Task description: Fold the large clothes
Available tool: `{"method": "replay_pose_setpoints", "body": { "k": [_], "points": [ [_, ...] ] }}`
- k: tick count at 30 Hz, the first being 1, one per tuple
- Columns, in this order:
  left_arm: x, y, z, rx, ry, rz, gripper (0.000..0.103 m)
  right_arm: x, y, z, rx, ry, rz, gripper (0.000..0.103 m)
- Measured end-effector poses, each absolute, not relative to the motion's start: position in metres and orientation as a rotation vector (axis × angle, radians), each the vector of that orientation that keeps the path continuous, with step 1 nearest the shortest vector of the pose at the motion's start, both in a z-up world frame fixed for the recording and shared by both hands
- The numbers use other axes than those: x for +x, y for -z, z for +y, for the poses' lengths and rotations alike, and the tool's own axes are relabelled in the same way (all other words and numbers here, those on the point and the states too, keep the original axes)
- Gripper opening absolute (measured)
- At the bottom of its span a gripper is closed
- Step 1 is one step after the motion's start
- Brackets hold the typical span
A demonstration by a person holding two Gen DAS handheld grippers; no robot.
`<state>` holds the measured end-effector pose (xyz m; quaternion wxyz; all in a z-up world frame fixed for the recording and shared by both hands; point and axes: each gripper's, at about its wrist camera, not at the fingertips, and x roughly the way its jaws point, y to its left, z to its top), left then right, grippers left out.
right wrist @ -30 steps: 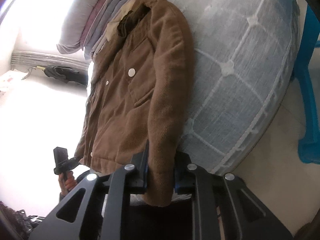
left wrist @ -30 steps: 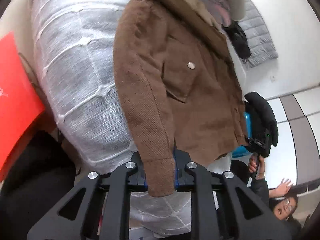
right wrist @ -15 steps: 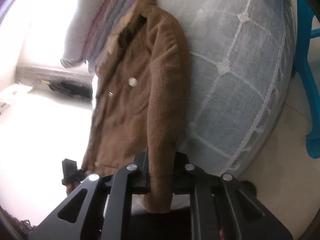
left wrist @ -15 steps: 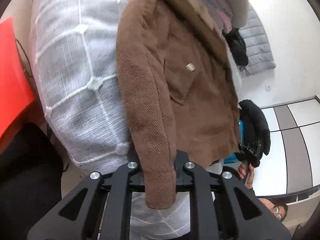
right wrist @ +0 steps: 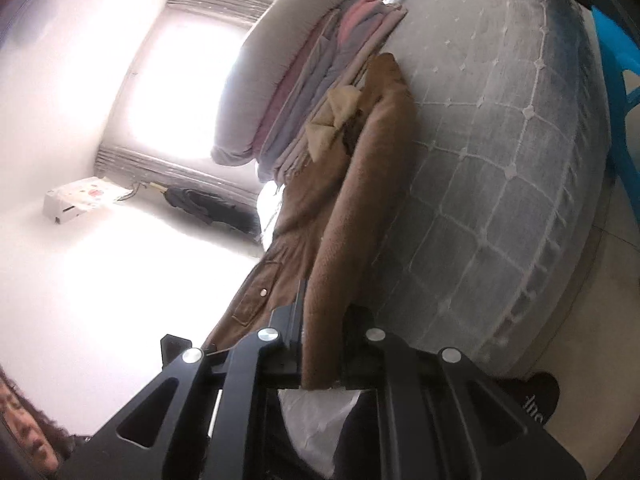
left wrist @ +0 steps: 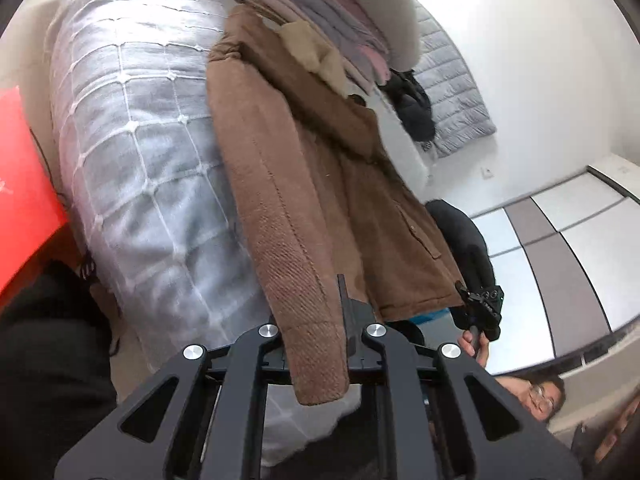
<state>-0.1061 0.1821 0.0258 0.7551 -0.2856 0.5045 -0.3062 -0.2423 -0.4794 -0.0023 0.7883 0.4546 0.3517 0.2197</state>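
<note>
Though blurred, black tag: perhaps "inc".

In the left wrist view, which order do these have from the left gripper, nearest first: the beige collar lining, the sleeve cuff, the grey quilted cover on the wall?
1. Sleeve cuff: clamped in the left gripper.
2. Beige collar lining: upper middle, at the jacket's neck.
3. Grey quilted cover: upper right, on the far wall.

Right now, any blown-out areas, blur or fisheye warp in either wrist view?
Right wrist view: the window is blown out white and washes the left half; the brown jacket stays readable. Left wrist view: even light, slight softness on the jacket. In both, fisheye bends the quilted bed cover and vignettes the corners.
</note>
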Motion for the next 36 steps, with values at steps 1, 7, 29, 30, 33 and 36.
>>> {"method": "replay_pose_setpoints", "body": {
  "k": [1, 7, 29, 30, 33, 36],
  "points": [
    [-0.113, -0.025, 0.189, -0.618, 0.67, 1.101, 0.01, -0.249, -0.002, -0.479, 0.976, -0.469, 0.761, 0.012],
    [-0.131, 0.029, 0.216, -0.633, 0.599, 1.241, 0.022, -0.261, 0.029, -0.476, 0.89, -0.406, 0.954, 0.019],
    [-0.11, 0.116, 0.204, -0.761, 0.527, 1.336, 0.023, -0.233, 0.076, -0.479, 1.041, -0.398, 1.005, 0.012],
    [-0.111, 0.11, 0.205, -0.769, 0.533, 1.321, 0.014, -0.237, 0.069, -0.477, 1.069, -0.414, 0.967, 0.012],
    [-0.119, 0.071, 0.211, -0.825, 0.592, 1.215, 0.01, -0.246, 0.04, -0.475, 1.1, -0.466, 0.854, 0.011],
    [-0.127, 0.014, 0.213, -0.797, 0.639, 1.088, 0.009, -0.25, 0.009, -0.473, 1.097, -0.499, 0.769, 0.011]
  ]
}}
